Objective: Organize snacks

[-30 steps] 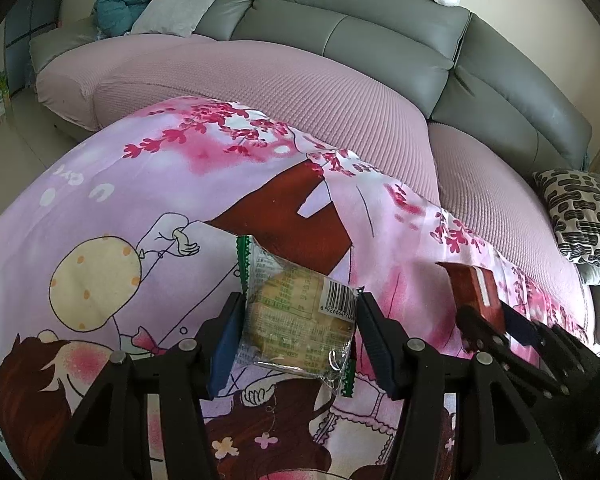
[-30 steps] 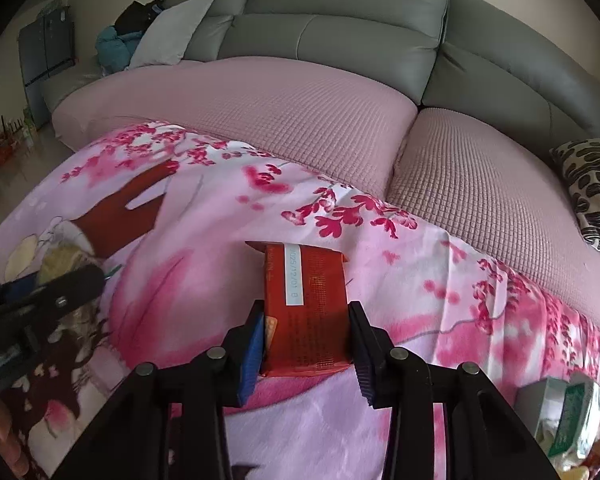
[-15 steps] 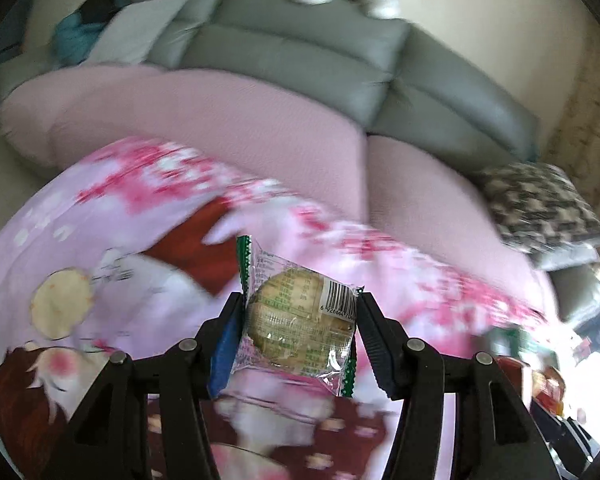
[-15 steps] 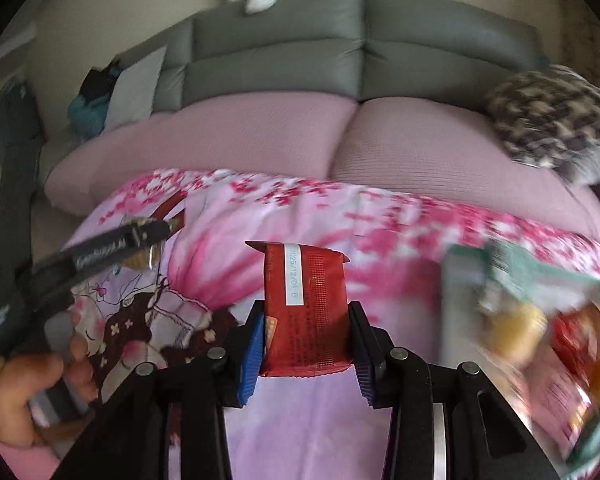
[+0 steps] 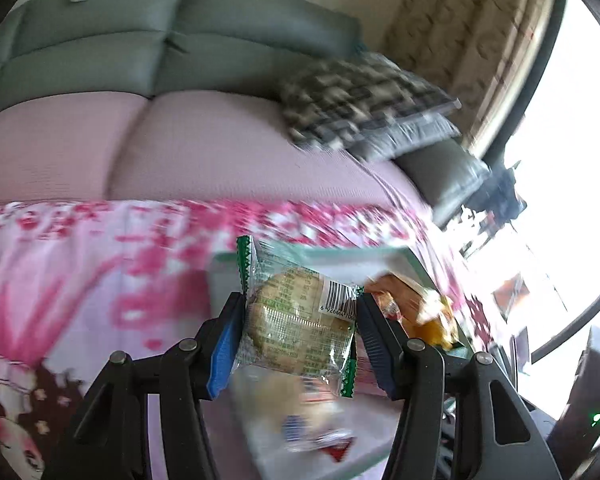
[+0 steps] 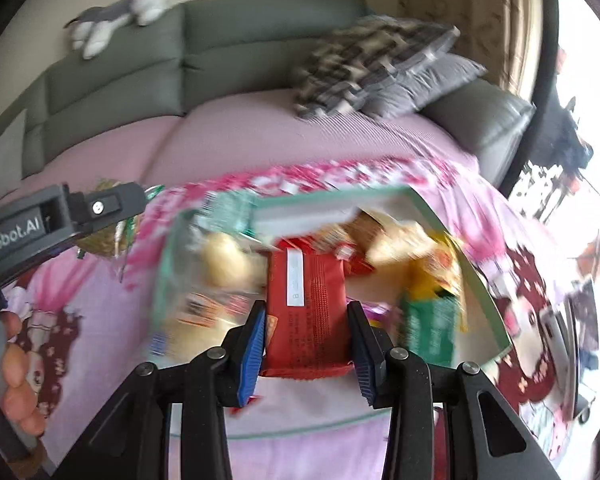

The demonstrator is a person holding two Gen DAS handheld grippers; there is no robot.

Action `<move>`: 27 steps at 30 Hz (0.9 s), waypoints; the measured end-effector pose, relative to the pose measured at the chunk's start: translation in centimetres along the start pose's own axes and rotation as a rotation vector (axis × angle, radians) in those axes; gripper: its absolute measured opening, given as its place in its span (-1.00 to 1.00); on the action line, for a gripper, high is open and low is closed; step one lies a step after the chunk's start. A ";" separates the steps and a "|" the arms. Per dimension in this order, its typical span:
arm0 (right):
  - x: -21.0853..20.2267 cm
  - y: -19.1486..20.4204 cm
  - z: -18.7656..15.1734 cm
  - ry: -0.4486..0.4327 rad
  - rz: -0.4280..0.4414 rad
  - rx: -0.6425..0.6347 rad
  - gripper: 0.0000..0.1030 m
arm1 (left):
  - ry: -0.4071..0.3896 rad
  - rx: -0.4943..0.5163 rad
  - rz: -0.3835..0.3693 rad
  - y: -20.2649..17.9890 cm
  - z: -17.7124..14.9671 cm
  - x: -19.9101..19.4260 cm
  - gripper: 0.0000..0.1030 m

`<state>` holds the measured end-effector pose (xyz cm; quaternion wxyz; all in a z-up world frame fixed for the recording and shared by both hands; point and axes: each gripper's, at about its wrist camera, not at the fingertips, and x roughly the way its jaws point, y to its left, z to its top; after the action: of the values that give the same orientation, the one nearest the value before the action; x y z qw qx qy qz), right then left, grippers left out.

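Note:
My left gripper [image 5: 298, 330] is shut on a clear, green-edged packet with a round pastry [image 5: 296, 320], held above the near left part of a white tray with a green rim [image 5: 320, 254]. My right gripper [image 6: 306, 338] is shut on a red snack packet [image 6: 306, 304], held over the middle of the same tray [image 6: 328, 202]. The tray holds several wrapped snacks, blurred by motion. The left gripper's body [image 6: 60, 216] shows at the left of the right wrist view.
The tray lies on a pink cartoon-print blanket [image 5: 80, 264] in front of a pink-covered grey sofa [image 5: 200, 144]. Patterned and grey cushions [image 6: 380, 64] lie at the sofa's right end. A bright window [image 5: 572, 168] is at the right.
Both grippers have swung right, from over the bare blanket to above the snack tray, each still holding its packet. The views are motion-blurred.

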<state>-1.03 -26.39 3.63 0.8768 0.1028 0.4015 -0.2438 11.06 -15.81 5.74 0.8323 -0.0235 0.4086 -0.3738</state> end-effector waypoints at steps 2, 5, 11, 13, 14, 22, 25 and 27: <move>0.4 -0.8 -0.2 0.009 0.010 0.018 -0.19 | 0.026 0.014 0.000 -1.4 -0.2 0.9 0.14; 1.1 -1.4 -0.3 0.028 0.019 0.003 -0.19 | 0.068 -0.015 0.001 -1.9 -0.4 2.1 0.20; 1.4 -1.3 -1.1 0.051 0.094 -0.019 -0.13 | 0.063 -0.084 0.061 -1.5 -1.2 0.8 0.45; 1.5 -1.1 -1.5 0.064 0.102 -0.033 -0.01 | 0.047 -0.105 0.099 -0.9 -1.9 -0.4 0.55; 1.5 -1.1 -1.7 0.068 0.104 -0.039 0.05 | 0.044 -0.114 0.130 -0.6 -2.4 -1.0 0.60; 0.9 -0.7 -2.8 0.073 0.129 -0.058 0.61 | -0.030 -0.149 0.427 2.5 -6.5 -5.5 1.00; 0.4 -0.4 -3.3 0.070 0.125 -0.068 0.74 | 0.015 -0.114 0.481 2.8 -8.5 -5.8 1.00; -0.2 -0.1 -3.7 0.060 0.127 -0.081 0.88 | 0.040 -0.089 0.520 2.7 -9.8 -5.9 1.00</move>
<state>-3.59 -25.08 1.35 0.8815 0.0997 0.4298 -0.1679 3.60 -7.52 2.21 0.8902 0.0530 0.4336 -0.1292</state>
